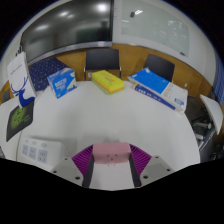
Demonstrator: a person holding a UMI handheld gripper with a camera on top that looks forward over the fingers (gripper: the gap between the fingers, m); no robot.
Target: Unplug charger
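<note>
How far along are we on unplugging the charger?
Done: the gripper has reached a pink block, which sits between its fingers; whether it is the charger, I cannot tell. In hand: closing on it; grip unclear. Left: pulling it free. The white sockets beside it show no plug.

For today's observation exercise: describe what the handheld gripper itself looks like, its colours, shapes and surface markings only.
The gripper has two dark fingers, each lined on its inner face with a magenta pad carrying a ribbed, diagonal stripe texture. The fingers look blocky and black along their outer edges. No cables, labels or sleeve are visible.
</note>
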